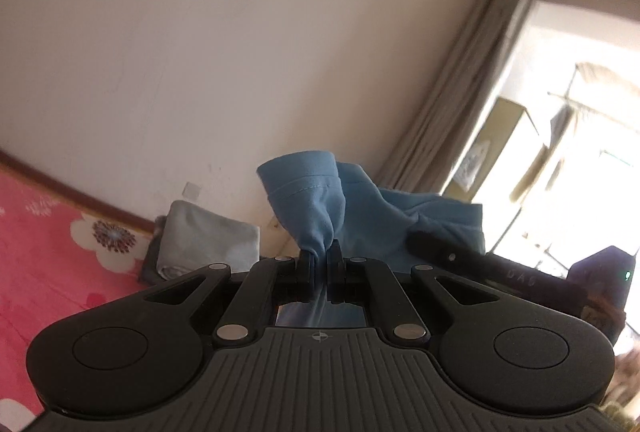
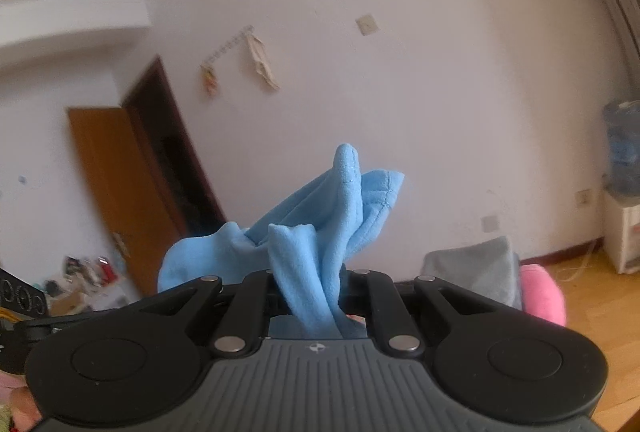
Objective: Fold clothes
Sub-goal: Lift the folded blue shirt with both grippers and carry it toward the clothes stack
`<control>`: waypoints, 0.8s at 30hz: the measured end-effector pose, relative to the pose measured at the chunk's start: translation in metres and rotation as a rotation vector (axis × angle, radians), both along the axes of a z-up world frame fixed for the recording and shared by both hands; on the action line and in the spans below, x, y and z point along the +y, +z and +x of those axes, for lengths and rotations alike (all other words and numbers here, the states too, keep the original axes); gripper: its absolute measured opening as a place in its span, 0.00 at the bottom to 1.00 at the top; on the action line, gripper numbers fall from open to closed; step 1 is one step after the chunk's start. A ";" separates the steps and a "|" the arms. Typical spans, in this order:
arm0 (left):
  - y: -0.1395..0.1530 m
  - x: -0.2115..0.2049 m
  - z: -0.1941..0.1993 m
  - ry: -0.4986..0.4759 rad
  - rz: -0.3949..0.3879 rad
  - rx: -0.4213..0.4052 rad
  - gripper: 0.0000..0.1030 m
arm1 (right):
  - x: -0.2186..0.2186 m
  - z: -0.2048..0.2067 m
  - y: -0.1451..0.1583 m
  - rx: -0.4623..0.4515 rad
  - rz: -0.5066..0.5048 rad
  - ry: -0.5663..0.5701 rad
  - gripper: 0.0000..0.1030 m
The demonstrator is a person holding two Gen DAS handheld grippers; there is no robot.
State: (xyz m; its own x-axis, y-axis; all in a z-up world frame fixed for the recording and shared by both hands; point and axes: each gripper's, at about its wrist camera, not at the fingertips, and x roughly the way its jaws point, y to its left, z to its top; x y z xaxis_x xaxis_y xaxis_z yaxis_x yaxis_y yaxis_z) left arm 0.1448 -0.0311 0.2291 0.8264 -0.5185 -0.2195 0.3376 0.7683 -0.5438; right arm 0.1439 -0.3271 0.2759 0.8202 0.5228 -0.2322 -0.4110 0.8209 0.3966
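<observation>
The blue garment (image 1: 316, 200) hangs bunched in the air, raised above the pink floral bed (image 1: 48, 252). The left gripper (image 1: 319, 259) pinches a hemmed edge tight; the right gripper (image 2: 310, 286) clamps a thick twist (its fingertips hidden by cloth). A folded grey pile (image 1: 208, 244) lies by the wall.

We hold our left gripper (image 1: 319, 259) tilted up toward the wall, its jaws pinched tight on bunched blue cloth (image 1: 316, 200). Our right gripper (image 2: 308, 282) also points upward, its jaws clamped on a thick fold of the same cloth.
</observation>
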 end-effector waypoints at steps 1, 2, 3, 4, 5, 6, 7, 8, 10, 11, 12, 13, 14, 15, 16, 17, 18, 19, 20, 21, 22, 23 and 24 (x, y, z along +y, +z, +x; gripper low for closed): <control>0.001 0.009 0.008 0.002 -0.001 -0.003 0.03 | 0.010 0.011 0.003 0.017 -0.005 -0.014 0.11; 0.000 0.017 0.016 0.005 -0.003 0.002 0.03 | 0.021 0.022 0.005 0.029 -0.009 -0.024 0.11; -0.001 0.025 0.025 0.008 -0.006 0.012 0.03 | 0.032 0.036 0.004 0.043 -0.008 -0.027 0.11; -0.002 0.032 0.033 0.021 -0.002 0.016 0.03 | 0.043 0.051 0.003 0.059 -0.006 -0.028 0.11; -0.004 0.039 0.040 0.038 0.006 0.017 0.03 | 0.054 0.066 0.002 0.074 -0.003 -0.030 0.11; -0.005 0.046 0.047 0.055 0.015 0.018 0.03 | 0.067 0.083 0.000 0.081 -0.004 -0.023 0.11; -0.007 0.053 0.054 0.073 0.023 0.020 0.03 | 0.081 0.100 -0.002 0.085 -0.005 -0.014 0.11; -0.009 0.059 0.061 0.090 0.032 0.021 0.03 | 0.093 0.115 -0.006 0.087 -0.004 -0.003 0.11; -0.013 0.070 0.075 0.139 0.053 0.014 0.03 | 0.117 0.145 -0.014 0.082 0.010 0.036 0.11; -0.016 0.075 0.083 0.166 0.061 0.014 0.03 | 0.129 0.162 -0.020 0.077 0.019 0.062 0.11; -0.020 0.081 0.093 0.200 0.066 0.021 0.03 | 0.142 0.182 -0.027 0.073 0.023 0.098 0.11; -0.027 0.083 0.102 0.236 0.068 0.030 0.03 | 0.154 0.202 -0.036 0.071 0.026 0.136 0.11; -0.036 0.085 0.112 0.270 0.069 0.039 0.03 | 0.166 0.222 -0.044 0.068 0.028 0.175 0.11; -0.045 0.086 0.121 0.305 0.070 0.047 0.03 | 0.178 0.242 -0.053 0.065 0.030 0.214 0.11; -0.054 0.088 0.131 0.340 0.071 0.056 0.03 | 0.190 0.263 -0.061 0.063 0.032 0.252 0.11; -0.062 0.090 0.140 0.374 0.072 0.065 0.03 | 0.202 0.283 -0.070 0.060 0.034 0.291 0.11; -0.071 0.091 0.150 0.409 0.072 0.074 0.03 | 0.213 0.303 -0.079 0.057 0.036 0.330 0.11; -0.080 0.093 0.160 0.444 0.073 0.082 0.03 | 0.225 0.323 -0.087 0.054 0.038 0.369 0.11; -0.088 0.094 0.169 0.479 0.074 0.091 0.03 | 0.236 0.342 -0.096 0.054 0.028 0.401 0.11; -0.099 0.097 0.179 0.511 0.061 0.101 0.03 | 0.247 0.360 -0.104 0.056 0.014 0.432 0.11; -0.111 0.099 0.188 0.537 0.043 0.108 0.03 | 0.258 0.379 -0.113 0.057 -0.001 0.463 0.11; -0.123 0.100 0.196 0.558 0.026 0.113 0.03 | 0.267 0.392 -0.120 0.056 -0.021 0.489 0.11; -0.135 0.101 0.205 0.580 0.008 0.119 0.03 | 0.275 0.403 -0.127 0.052 -0.047 0.515 0.11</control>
State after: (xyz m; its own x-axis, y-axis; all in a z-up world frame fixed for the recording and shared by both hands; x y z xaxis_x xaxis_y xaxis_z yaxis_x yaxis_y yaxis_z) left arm 0.3501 0.0703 0.0940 0.9439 0.0129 -0.3299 -0.2016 0.8137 -0.5453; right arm 0.5469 -0.0523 0.1491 0.4460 0.8436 -0.2991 -0.7469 0.5349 0.3950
